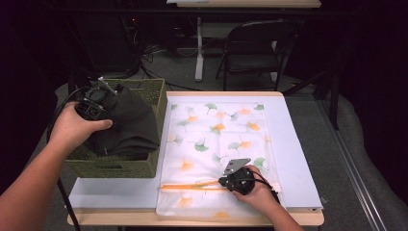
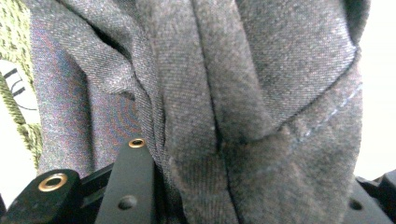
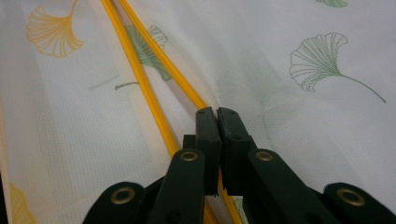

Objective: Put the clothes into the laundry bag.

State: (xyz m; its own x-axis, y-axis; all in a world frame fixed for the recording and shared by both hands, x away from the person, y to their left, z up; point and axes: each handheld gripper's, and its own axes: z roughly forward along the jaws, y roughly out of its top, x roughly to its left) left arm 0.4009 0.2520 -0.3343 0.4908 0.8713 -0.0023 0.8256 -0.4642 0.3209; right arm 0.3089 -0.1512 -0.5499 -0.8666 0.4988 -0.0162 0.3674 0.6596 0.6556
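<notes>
My left gripper (image 1: 96, 98) is clamped on a bunch of dark grey cloth (image 2: 243, 107); in the left gripper view the folds fill the space between my jaws and rise straight ahead of them. In the high view the cloth (image 1: 127, 125) hangs down from that gripper into the green basket (image 1: 115, 166), with most of its bulk resting inside and only the pinched part lifted above the rim. So it is gripped and partly raised, but not out of the basket.

My right gripper (image 1: 235, 179) has its jaws pressed together, and right at their tips runs the yellow zipper (image 3: 154, 65) of the mesh bag (image 3: 289, 116). I judge it is pinching the bag's edge at the zipper, though the mesh is too thin for me to see it between the pads. Ahead of the jaws the two yellow lines spread apart, so the mouth looks unzipped there. The bag (image 1: 216, 130) lies flat on the table (image 1: 300, 163), well to the right of the basket.

As I read it, the opening is prepared and held. What is left: lift the cloth clear, carry it across to my right gripper, and feed it into the bag's mouth, then close the zipper.
</notes>
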